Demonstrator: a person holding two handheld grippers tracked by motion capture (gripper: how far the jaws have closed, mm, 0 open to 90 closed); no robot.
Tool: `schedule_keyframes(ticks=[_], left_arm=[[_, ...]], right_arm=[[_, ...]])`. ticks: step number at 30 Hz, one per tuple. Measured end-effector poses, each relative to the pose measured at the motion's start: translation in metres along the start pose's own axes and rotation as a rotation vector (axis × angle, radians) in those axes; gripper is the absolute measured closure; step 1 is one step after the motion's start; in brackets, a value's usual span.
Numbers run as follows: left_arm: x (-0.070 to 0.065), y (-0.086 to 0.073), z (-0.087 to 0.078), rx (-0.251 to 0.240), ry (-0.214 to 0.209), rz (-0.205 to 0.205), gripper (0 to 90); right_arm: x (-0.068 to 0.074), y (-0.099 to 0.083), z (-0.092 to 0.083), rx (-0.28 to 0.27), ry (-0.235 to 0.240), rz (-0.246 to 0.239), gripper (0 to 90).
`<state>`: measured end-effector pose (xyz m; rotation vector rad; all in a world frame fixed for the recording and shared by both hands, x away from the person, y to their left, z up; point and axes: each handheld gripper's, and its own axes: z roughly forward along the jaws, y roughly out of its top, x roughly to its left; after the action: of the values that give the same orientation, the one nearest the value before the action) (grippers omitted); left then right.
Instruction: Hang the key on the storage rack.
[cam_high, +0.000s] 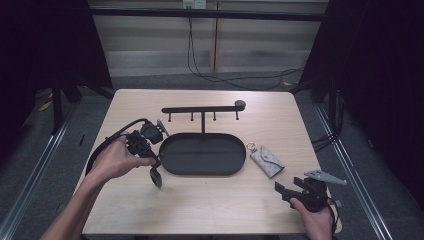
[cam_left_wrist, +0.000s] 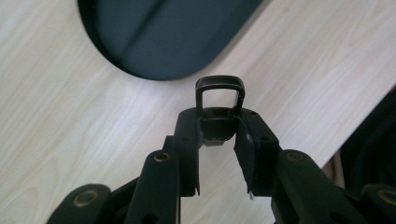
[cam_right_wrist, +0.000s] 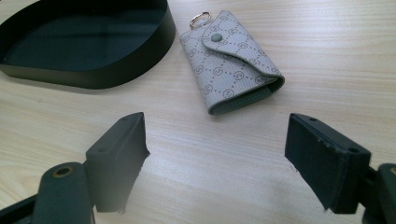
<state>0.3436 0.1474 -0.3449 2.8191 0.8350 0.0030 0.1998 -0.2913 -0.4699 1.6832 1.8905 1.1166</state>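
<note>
Right gripper (cam_high: 284, 190) sat at the near right corner of the table (cam_high: 210, 210), jaws spread wide, nothing between the pads (cam_right_wrist: 119, 154). Its own view looked across bare wood at the key pouch (cam_right_wrist: 231, 60) (grey, monogram print, snap flap closed, metal ring at the far end), lying flat and well clear of the jaws. In the high view the key pouch (cam_high: 266, 160) lay just right of the tray, apart from it.

Left gripper (cam_high: 156, 172) was at the left end of the tray, pointing down, held in the left hand (cam_high: 117, 160). Jaws were clamped on a small dark object with a rectangular loop (cam_left_wrist: 219, 100) sticking out past the tips; what it is exactly I couldn't tell. It was off the table surface, just beside the tray's rounded end.

Oval black tray (cam_high: 172, 167) sat mid-table, empty inside. Behind it rose the black hook rack (cam_high: 202, 109), a post with a crossbar and four small pegs.

Farthest back: a black cable (cam_high: 210, 77) on the floor past the table's far edge.
</note>
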Motion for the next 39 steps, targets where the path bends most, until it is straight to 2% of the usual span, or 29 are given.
schedule_keyframes(ticks=[3,5,15,22,39], left_arm=[[0.001,0.001,-0.004,-0.012,-0.007,-0.003,70.7],[0.002,0.002,-0.007,-0.021,-0.011,-0.022,70.7],[0.011,0.005,-0.023,-0.027,-0.008,-0.036,70.7],[0.019,0.008,-0.025,-0.006,-0.016,-0.049,70.7],[0.032,0.034,-0.045,0.014,0.014,-0.068,70.7]], right_arm=[[0.000,0.000,0.001,0.003,0.000,0.000,20.7],[0.000,0.000,0.000,0.003,0.001,-0.001,20.7],[0.000,0.000,0.001,0.003,0.002,0.003,20.8],[0.000,0.000,0.000,0.001,0.005,0.002,20.9],[-0.001,0.000,0.000,0.001,0.008,0.005,20.9]])
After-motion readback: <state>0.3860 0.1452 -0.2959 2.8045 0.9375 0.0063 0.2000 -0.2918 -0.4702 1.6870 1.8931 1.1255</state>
